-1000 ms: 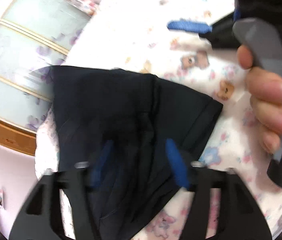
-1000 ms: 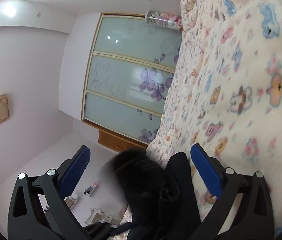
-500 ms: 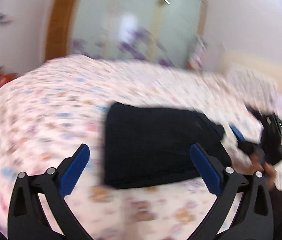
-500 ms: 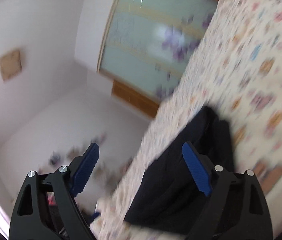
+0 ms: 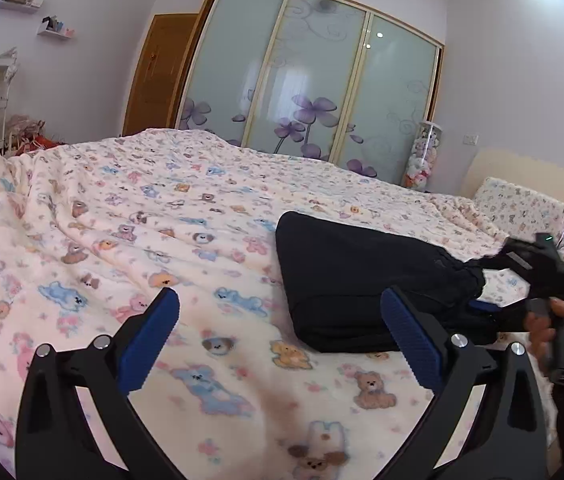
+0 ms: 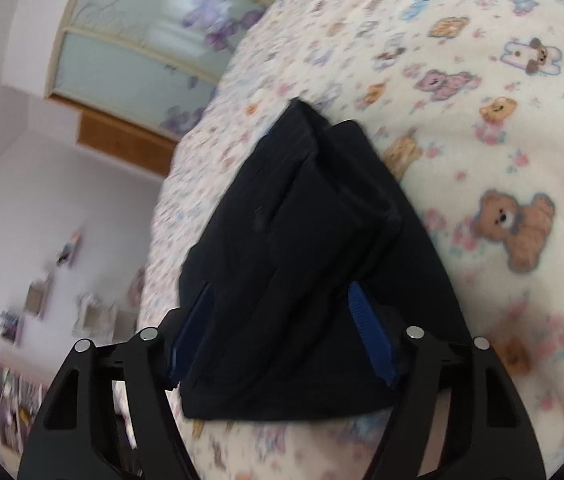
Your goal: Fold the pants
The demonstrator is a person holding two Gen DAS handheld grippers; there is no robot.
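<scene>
Now we are holding the left gripper (image 5: 280, 320) spread to its widest over bare bedspread (image 5: 130, 216) at the lower middle of its view, gripping nothing, having let go of the pants (image 5: 361, 280) and swung back from them. The right gripper (image 6: 282, 328) is closing around the near end of that dark bundle, its jaws narrowing with cloth between them, though we cannot tell whether the pads are pressing yet. The pants are lying in a compact folded stack at centre right of the left view, so we judge the folding nearly finished, with only a last tuck or carry remaining.
</scene>
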